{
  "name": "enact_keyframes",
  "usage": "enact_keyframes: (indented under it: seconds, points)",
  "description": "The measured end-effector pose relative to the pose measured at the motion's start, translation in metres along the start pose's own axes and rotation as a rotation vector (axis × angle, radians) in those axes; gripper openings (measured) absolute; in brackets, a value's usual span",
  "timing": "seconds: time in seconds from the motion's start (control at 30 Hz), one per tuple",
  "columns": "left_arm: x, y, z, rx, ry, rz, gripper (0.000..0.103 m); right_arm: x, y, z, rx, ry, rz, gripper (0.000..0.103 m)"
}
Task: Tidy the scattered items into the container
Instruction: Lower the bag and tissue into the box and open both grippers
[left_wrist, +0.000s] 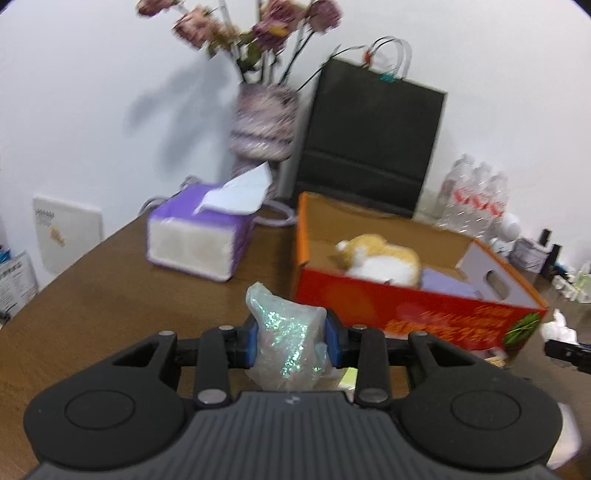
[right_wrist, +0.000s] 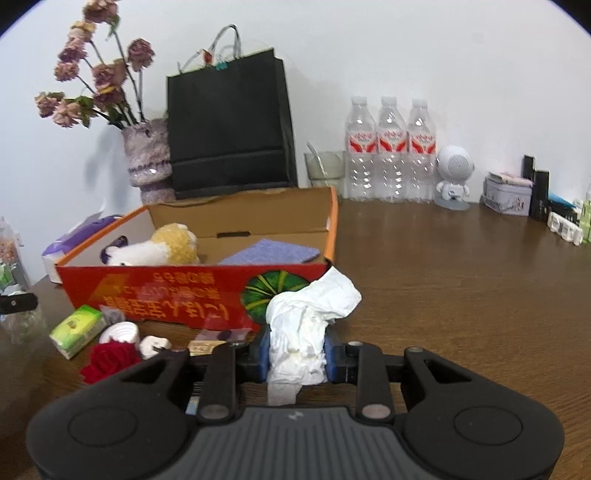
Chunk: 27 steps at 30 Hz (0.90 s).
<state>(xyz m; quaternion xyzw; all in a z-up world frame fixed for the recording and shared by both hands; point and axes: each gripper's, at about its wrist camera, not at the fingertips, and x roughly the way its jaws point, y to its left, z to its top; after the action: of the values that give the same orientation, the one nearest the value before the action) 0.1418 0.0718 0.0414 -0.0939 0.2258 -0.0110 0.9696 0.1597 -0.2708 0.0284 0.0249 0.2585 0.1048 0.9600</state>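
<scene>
Pinching a crinkly plastic bag (left_wrist: 290, 339) flecked with green glitter, the left gripper (left_wrist: 293, 341) has its jaws pressed in on the bag's middle, with the cardboard box (left_wrist: 417, 310) at about two o'clock from it on the counter (left_wrist: 110, 295). The bag looks feather-light, limp and a little slick, so a hold across its bunched middle seems safer than one at a loose corner; the left view is blurred, so what is inside the bag I cannot tell. In the box lie a plush toy (left_wrist: 380, 254) and a purple cloth (left_wrist: 447, 282).

Ahead of the right gripper at about ten o'clock, loose things wait in front of the box: a green packet (right_wrist: 77, 328), a red fabric rose (right_wrist: 109, 360) and a small white plug (right_wrist: 155, 345). All look light; the packet is likely stiff enough to take across its short sides, the rose soft enough to take anywhere.

The right gripper (right_wrist: 297, 356) has its jaws closed on a crumpled white tissue (right_wrist: 308, 321), soft and nearly weightless, apt to tear or slip if gripped only by a loose edge. The box stands at about eleven o'clock.
</scene>
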Motion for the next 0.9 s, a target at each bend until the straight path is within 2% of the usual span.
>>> enact_keyframes:
  seconds: [0.33, 0.5, 0.63, 0.8, 0.9]
  points:
    - [0.002, -0.069, 0.053, 0.114, -0.105, -0.174, 0.036, -0.008, 0.028, 0.048, -0.051, -0.088, 0.074, 0.026]
    - [0.029, -0.102, 0.07, 0.097, -0.104, -0.236, 0.036, 0.009, 0.047, 0.078, -0.053, -0.117, 0.095, 0.026]
    - [0.055, -0.121, 0.068, 0.083, -0.067, -0.249, 0.036, 0.035, 0.048, 0.097, 0.012, -0.094, 0.131, 0.027]
    - [0.09, -0.131, 0.061, 0.066, -0.026, -0.182, 0.036, 0.068, 0.047, 0.1, 0.021, -0.054, 0.105, 0.026]
    - [0.107, -0.13, 0.061, 0.052, -0.003, -0.169, 0.036, 0.081, 0.044, 0.097, 0.013, -0.032, 0.075, 0.026]
